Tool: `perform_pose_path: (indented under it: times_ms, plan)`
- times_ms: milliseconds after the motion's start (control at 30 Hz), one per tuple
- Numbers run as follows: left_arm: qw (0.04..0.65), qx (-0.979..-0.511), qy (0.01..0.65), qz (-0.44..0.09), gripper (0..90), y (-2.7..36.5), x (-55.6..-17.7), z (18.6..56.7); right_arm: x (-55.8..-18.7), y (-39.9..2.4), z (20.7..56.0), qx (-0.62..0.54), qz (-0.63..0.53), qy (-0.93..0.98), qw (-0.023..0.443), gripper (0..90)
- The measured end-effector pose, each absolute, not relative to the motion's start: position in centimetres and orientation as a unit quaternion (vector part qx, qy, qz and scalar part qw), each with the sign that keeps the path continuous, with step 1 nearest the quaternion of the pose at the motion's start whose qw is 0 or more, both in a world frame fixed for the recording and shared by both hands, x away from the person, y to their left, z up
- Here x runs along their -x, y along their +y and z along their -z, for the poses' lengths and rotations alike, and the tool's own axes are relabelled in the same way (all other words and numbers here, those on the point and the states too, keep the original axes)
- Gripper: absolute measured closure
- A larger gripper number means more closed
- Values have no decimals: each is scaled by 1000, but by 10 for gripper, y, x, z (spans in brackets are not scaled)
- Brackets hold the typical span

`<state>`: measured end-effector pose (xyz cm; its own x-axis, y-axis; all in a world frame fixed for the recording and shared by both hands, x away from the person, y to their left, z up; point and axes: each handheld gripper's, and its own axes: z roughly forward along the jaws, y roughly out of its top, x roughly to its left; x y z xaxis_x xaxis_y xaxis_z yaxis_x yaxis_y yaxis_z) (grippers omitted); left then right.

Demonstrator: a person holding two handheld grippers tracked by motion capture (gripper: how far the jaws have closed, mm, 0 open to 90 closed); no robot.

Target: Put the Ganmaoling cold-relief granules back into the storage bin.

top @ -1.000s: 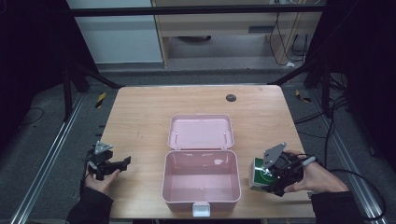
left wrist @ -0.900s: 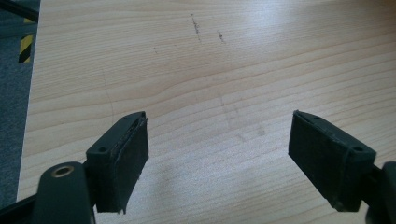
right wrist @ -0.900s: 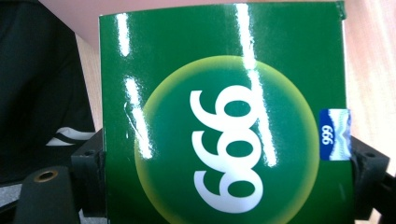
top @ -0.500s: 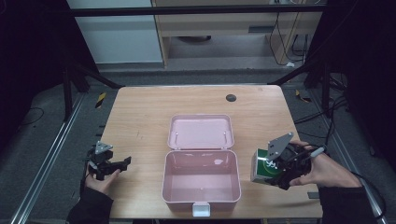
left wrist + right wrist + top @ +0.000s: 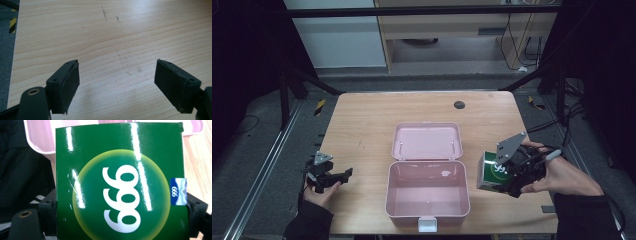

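Green box (image 5: 493, 171) clamped between right gripper (image 5: 512, 175) fingers, held just beside the open pink case (image 5: 427, 192) right rim, left gripper (image 5: 328, 176) fingers spread apart over bare table (image 5: 362, 125) near its left edge

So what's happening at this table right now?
A person holds a gripper in each hand. The right gripper is shut on a green box marked 999, held off the table just right of the open pink case. The left gripper hangs open over bare wood at the table's left side, holding nothing.
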<state>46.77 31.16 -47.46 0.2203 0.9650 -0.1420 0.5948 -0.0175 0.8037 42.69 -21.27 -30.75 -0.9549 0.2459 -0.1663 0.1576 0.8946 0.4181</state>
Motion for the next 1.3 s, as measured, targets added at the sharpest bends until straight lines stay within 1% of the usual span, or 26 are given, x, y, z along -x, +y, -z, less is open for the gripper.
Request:
perform_pose_path:
  times_ms: [400,700,1000,1300]
  plan:
    - [395,-674,579,-235,193,312,-468,475,-428,-188,284,-91,-204,969,105,160]
    - [395,-673,579,-235,193,311,-468,475,-430,-166,276,-71,-207,970,104,160]
    - [395,-673,580,-235,194,311,-468,475,-433,-144,273,-58,-222,968,105,159]
    - [395,-674,578,-235,194,312,-468,475,-436,-125,279,-52,-226,967,103,159]
